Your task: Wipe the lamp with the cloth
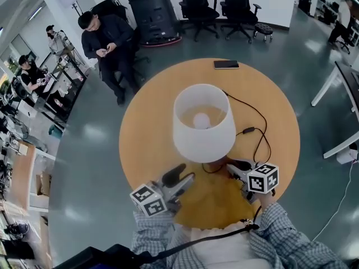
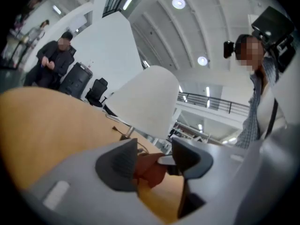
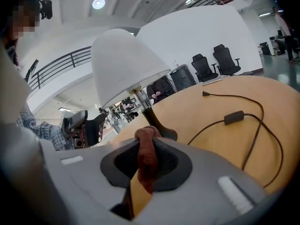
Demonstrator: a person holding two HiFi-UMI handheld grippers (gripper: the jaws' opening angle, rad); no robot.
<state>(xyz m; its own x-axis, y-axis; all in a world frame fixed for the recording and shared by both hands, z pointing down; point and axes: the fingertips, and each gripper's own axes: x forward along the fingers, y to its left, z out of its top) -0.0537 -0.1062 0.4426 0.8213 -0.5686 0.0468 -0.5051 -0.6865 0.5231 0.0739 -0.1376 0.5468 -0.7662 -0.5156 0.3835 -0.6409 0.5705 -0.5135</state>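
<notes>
The lamp [image 1: 203, 122], with a white shade, stands in the middle of the round wooden table [image 1: 151, 128]. A mustard cloth [image 1: 216, 203] lies bunched at the table's near edge, below the lamp. My left gripper [image 1: 179, 181] is at the cloth's left side, level with the table. Its jaws stand open in the left gripper view [image 2: 154, 159], and a fold of cloth [image 2: 151, 171] lies between them against the left pad only. My right gripper [image 1: 238, 170] is at the cloth's right side, shut on a fold of the cloth [image 3: 146, 137]. The lamp base [image 3: 161, 130] is just beyond it.
The lamp's black cable [image 1: 259, 129] with an inline switch [image 3: 233, 117] loops over the table's right half. A dark phone [image 1: 226, 64] lies at the far edge. Office chairs [image 1: 216, 7] and a seated person [image 1: 106, 43] are beyond the table, and desks stand at the left.
</notes>
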